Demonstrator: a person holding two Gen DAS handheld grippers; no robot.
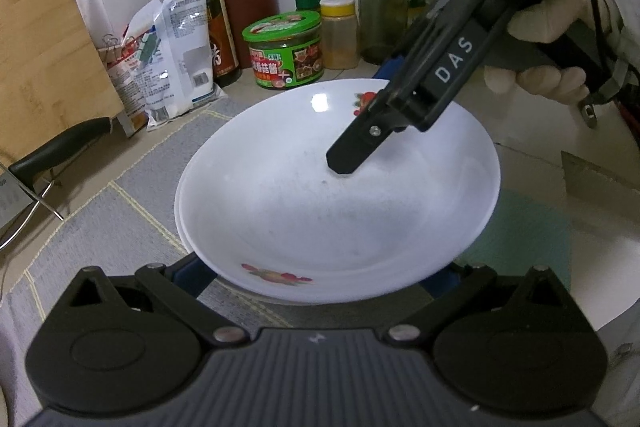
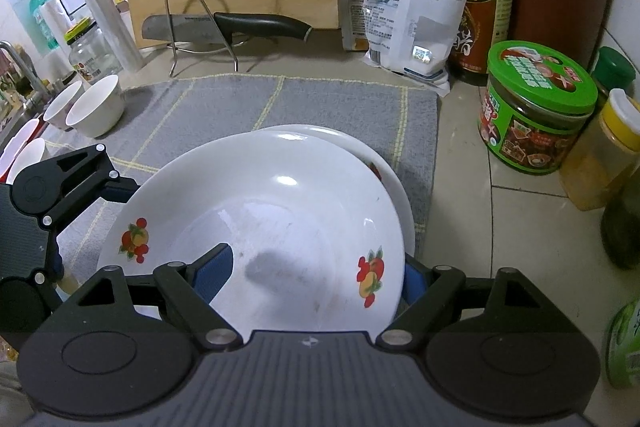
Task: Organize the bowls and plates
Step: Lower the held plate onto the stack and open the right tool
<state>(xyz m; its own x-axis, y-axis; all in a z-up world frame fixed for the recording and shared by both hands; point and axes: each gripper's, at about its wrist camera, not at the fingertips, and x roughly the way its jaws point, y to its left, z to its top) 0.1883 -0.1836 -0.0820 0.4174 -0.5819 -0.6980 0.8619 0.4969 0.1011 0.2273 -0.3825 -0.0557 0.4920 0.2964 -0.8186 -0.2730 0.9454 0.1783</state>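
At lower centre of the right wrist view: fruit-patterned plate [image 2: 272, 227], glazed, rigid, slippery, breakable, sitting tilted on another plate [image 2: 384, 163]; right gripper [image 2: 316, 273] is clasping its rim, the sensible hold. Left gripper [image 1: 316, 279]: grip undeterminable.

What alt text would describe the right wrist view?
A white deep plate with fruit prints lies on another white plate on a grey cloth mat. The right gripper straddles its near rim; a green-lidded jar stands right.
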